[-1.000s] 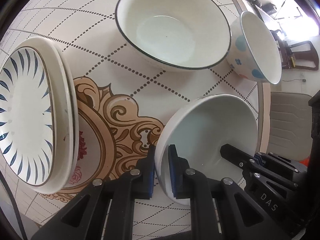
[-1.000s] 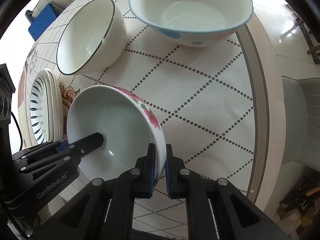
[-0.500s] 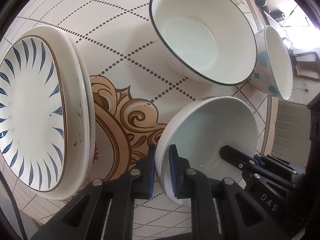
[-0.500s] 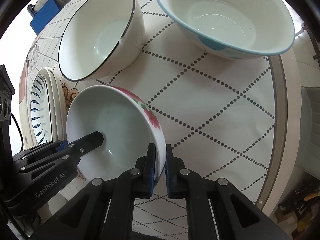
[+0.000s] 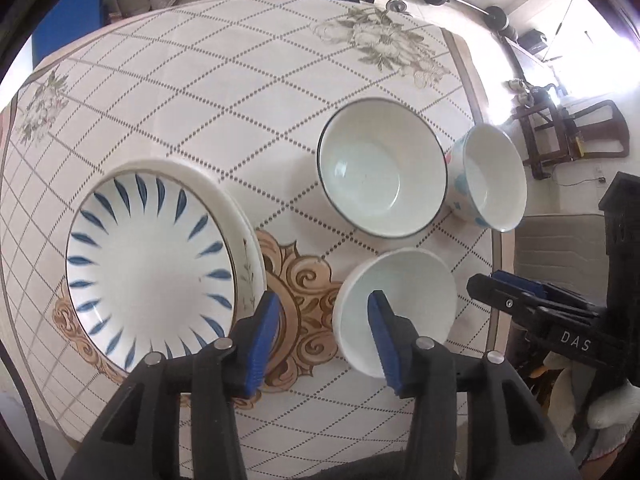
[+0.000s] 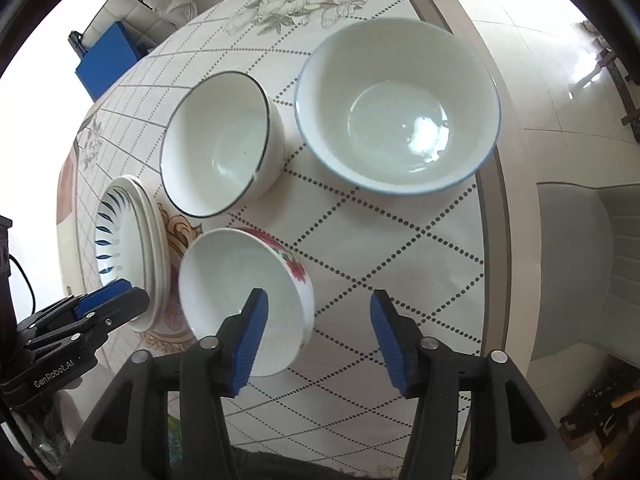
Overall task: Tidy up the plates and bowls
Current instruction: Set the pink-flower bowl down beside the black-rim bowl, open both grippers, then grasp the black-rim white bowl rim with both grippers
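The small white ceramic bowl with red flowers (image 6: pixel 244 300) sits released at lower centre; left gripper (image 5: pixel 320 338) and right gripper (image 6: pixel 316 334) opening, empty; three bowls apparently left unstacked beside the blue-petalled plates (image 5: pixel 148 260).

The left gripper (image 5: pixel 322 334) is matte black plastic, built of angular arms with triangular cut-outs. Round silver screws sit at the joints of the arms. Its two fingers (image 5: pixel 262 338) are lined on their inner faces with ribbed blue pads. The right gripper (image 6: pixel 318 332) has the same black frame, silver screws and blue pads. Seen from the other side, its body carries the white letters "DAS", while the left one's side reads "GenRobot.AI" in white. A thin black cable (image 6: pixel 24 280) curves near the left gripper's body.
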{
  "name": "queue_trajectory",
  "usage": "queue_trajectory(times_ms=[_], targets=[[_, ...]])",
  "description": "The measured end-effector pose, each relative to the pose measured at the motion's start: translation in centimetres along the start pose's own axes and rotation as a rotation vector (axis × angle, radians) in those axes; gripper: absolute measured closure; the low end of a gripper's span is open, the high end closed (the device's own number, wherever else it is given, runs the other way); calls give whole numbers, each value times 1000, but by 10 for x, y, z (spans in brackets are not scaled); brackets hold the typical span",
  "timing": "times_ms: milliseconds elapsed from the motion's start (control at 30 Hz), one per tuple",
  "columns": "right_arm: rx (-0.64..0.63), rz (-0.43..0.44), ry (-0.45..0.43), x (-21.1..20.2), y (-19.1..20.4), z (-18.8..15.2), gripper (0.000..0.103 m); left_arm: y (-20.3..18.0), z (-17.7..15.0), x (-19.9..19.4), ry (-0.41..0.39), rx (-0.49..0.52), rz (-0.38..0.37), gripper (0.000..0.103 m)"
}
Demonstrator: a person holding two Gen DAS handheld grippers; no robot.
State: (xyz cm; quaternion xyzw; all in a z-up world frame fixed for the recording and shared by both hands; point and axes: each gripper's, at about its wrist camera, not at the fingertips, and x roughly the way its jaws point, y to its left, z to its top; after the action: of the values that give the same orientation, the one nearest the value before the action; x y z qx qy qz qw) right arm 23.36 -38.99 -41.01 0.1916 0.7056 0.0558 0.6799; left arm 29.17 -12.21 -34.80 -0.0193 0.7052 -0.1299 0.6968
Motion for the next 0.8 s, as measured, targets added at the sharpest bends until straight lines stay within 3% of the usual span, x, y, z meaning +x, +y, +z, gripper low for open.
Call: queue_trajectory(times_ms=[300,600,633,700,767,800], targets=[[134,115,-22,-4,29,49,44,-22,86,22,50,65,18,57],[209,113,20,44,47,76,45,-24,113,65,177,146,19,57],[217,114,28,50,47,78,47,-24,113,70,184,153,26,59],[234,118,38,57,47,81,53,-24,114,78,199,162,25,75],[246,105,41,62,48,84,68,-23,114,83,205,165,35,83],[254,85,35,64,48,85,71,-23,114,84,200,172,38,87]])
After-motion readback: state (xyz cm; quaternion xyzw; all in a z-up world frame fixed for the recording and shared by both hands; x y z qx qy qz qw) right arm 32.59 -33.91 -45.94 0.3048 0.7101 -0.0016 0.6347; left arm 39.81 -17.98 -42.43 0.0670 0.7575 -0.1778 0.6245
